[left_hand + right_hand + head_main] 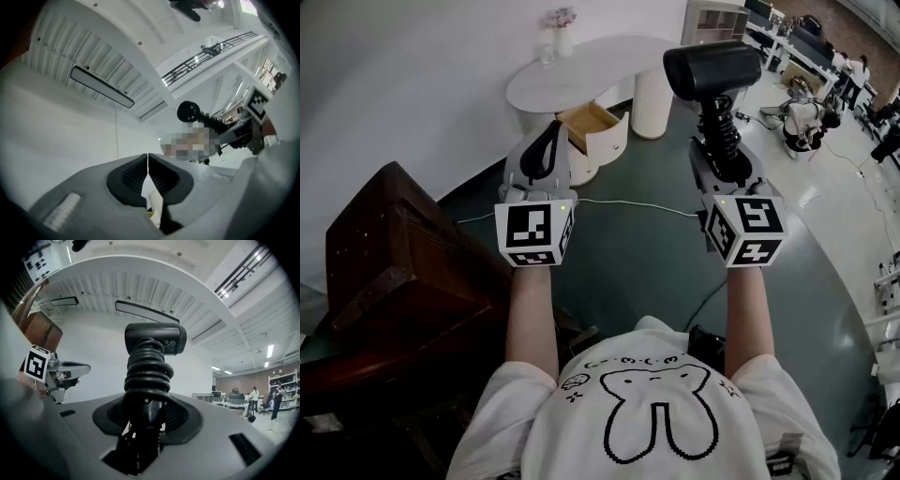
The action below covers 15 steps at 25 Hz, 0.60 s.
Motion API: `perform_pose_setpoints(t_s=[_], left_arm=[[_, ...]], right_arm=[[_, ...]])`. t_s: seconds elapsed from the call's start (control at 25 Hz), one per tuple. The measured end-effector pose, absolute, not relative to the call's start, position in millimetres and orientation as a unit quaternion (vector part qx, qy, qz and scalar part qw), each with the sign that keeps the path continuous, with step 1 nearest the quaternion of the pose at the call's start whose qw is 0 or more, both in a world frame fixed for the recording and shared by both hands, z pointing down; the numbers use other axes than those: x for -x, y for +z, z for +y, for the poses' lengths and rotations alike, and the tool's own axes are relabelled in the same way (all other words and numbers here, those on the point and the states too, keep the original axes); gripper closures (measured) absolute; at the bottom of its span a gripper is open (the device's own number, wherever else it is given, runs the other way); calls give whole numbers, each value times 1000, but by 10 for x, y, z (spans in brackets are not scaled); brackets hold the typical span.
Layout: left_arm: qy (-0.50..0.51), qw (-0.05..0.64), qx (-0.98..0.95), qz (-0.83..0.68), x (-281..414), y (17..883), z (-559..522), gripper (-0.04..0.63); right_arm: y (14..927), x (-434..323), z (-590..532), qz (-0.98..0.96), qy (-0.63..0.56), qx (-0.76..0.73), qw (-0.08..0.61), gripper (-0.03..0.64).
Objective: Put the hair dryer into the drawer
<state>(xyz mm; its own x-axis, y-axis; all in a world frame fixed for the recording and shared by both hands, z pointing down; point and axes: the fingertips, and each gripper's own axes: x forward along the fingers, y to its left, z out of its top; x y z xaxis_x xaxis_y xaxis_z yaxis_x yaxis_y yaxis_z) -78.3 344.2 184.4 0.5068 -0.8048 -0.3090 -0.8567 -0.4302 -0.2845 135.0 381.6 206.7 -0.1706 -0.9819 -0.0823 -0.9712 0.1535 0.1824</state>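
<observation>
Head view: my right hand-held gripper (720, 150) has the hair dryer (712, 67) upright by its handle, well short of the open drawer (589, 120) under the white counter (581, 75). My left hand-held gripper (546, 148) rides empty alongside. Left gripper view: jaws pressed together on nothing, with the dryer up at right. Right gripper view: jaws clamped on the coiled black handle, barrel on top. The trick, I reckon, is to carry it forward level, then lower it into the drawer without clipping the front.
</observation>
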Motion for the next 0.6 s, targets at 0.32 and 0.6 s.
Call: perform_pose_setpoints(t_s=[0.32,0.6], left_arm=[[60,179,839,509,890,1863,3380,578],[55,176,838,513,750,1832,3272,578]], right_arm=[[2047,-1297,3872,-755,-111,-644,53,439],[2121,-1353,3774,-758,-90,-645,51,439]])
